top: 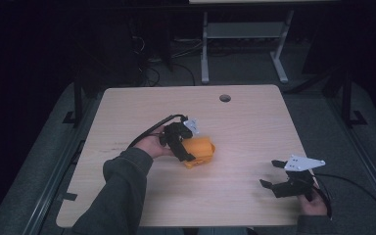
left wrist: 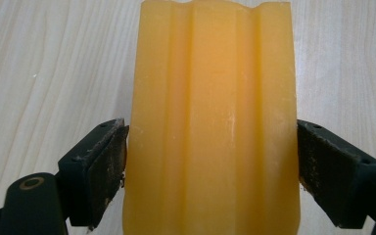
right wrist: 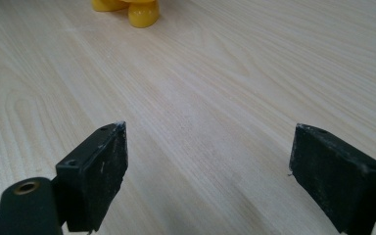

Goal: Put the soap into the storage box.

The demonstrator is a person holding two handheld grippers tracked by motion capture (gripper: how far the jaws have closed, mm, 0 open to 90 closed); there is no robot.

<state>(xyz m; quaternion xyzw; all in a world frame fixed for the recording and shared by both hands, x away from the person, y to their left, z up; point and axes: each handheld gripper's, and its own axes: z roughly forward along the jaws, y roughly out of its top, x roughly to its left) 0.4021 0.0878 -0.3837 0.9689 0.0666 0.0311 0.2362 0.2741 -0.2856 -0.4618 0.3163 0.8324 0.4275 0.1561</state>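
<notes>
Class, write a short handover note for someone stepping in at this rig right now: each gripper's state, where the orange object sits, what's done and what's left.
Left gripper: jaws set on both sides of the ribbed orange block, pads touching or very nearly; it looks gripped.
Right gripper: open, holding nothing, over bare wood near the table's right front corner, apart from the block.
Orange block: near the table's middle, low at the surface; I cannot tell whether it is lifted.
Done: the block appears grasped by the left gripper.
Left: probably moving or handing over the block; the right gripper has not yet reached it.
</notes>
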